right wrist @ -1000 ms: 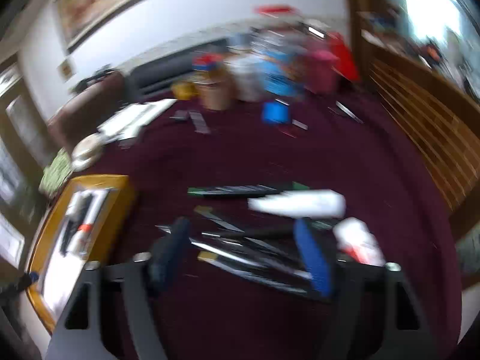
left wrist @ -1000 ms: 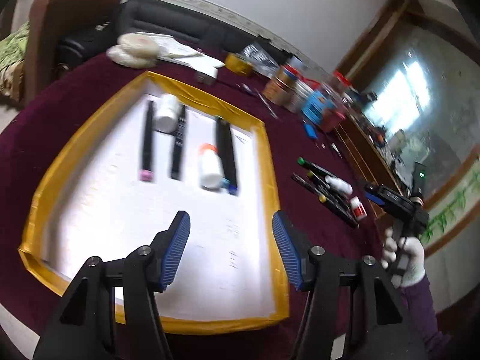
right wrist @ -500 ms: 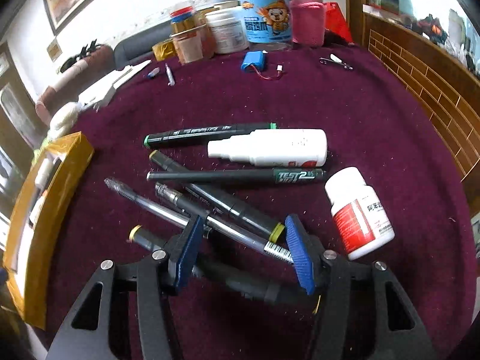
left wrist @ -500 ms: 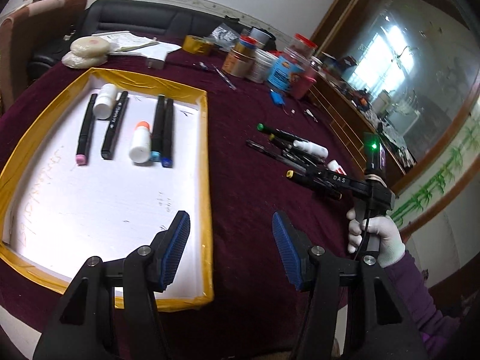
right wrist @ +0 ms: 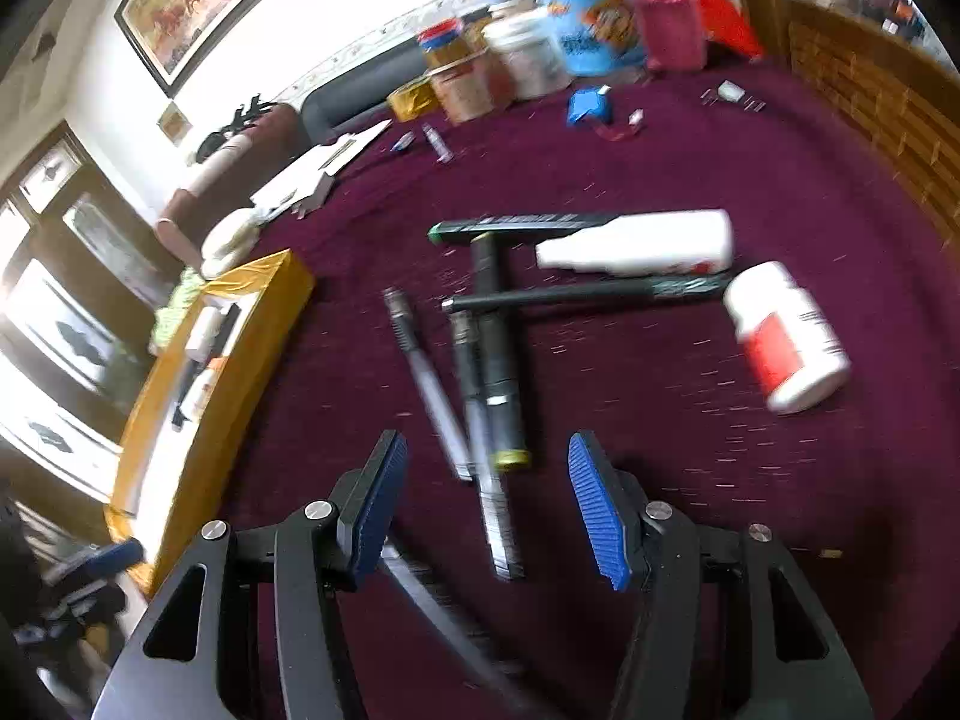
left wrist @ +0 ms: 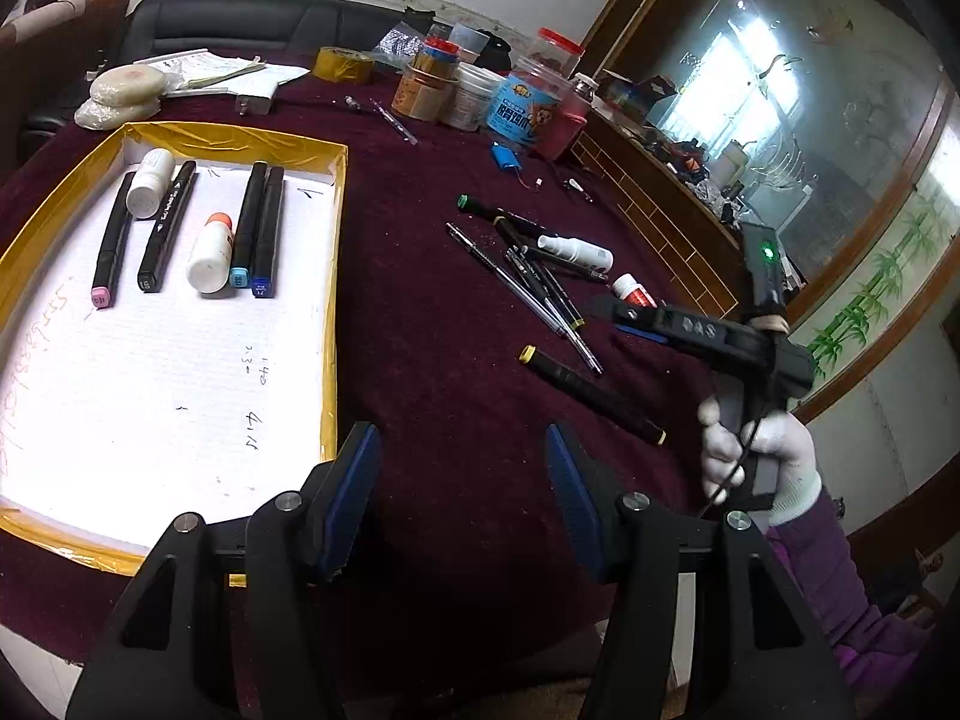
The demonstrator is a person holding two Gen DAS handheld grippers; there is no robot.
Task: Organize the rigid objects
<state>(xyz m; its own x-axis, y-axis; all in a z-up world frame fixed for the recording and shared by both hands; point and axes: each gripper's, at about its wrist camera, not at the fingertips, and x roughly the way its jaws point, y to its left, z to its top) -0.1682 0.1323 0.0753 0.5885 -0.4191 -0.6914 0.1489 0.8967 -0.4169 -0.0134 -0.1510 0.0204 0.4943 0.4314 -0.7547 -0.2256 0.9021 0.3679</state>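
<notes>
With both the right gripper (right wrist: 486, 510) and the left gripper (left wrist: 462, 504) half open and empty, the right could pinch two crossed pens (right wrist: 480, 414) at once.

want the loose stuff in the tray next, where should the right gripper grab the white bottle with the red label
Grip the white bottle with the red label across its round body, at the label. It lies on its side, apart from the pens, so come from above with the right gripper and its fingers on either long side.
</notes>
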